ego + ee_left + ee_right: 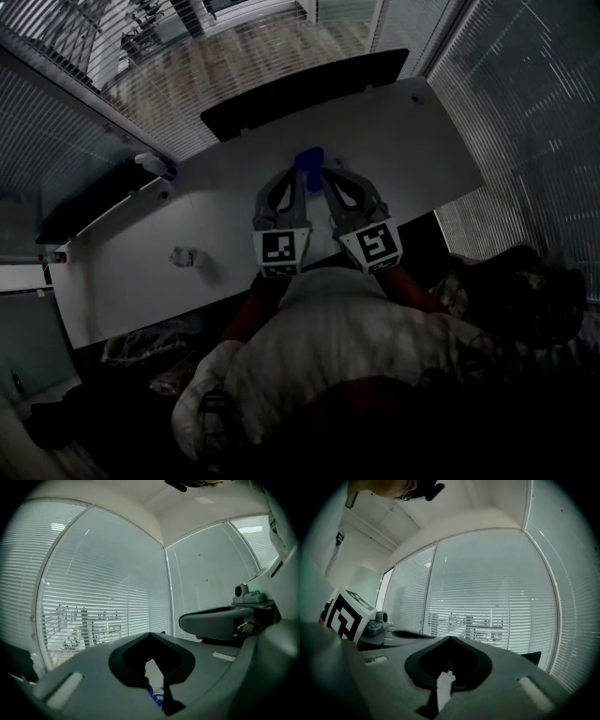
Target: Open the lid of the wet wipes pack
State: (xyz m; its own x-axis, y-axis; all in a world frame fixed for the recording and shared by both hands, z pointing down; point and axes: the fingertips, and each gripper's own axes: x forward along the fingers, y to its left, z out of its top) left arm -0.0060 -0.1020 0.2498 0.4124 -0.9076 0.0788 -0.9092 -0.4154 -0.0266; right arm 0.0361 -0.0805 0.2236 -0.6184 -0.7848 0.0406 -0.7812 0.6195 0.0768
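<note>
Right gripper [450,639], fingers meeting at the tips, marker cube [343,616] at left, slatted blinds [492,597] beyond

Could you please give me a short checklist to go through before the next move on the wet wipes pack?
1. Pack found: ok. The blue wet wipes pack lies on the white table, right at both tool tips.
2. Left tool ready to grip: not ok. Its jaws are together and hold nothing.
3. Right tool ready to grip: not ok. Its jaws are together, and only the table shows below them.
4. Lid position and state: cannot tell. The pack is too small and dark in the head view.
5. Small object at the left: ok. It is well apart from the pack.
</note>
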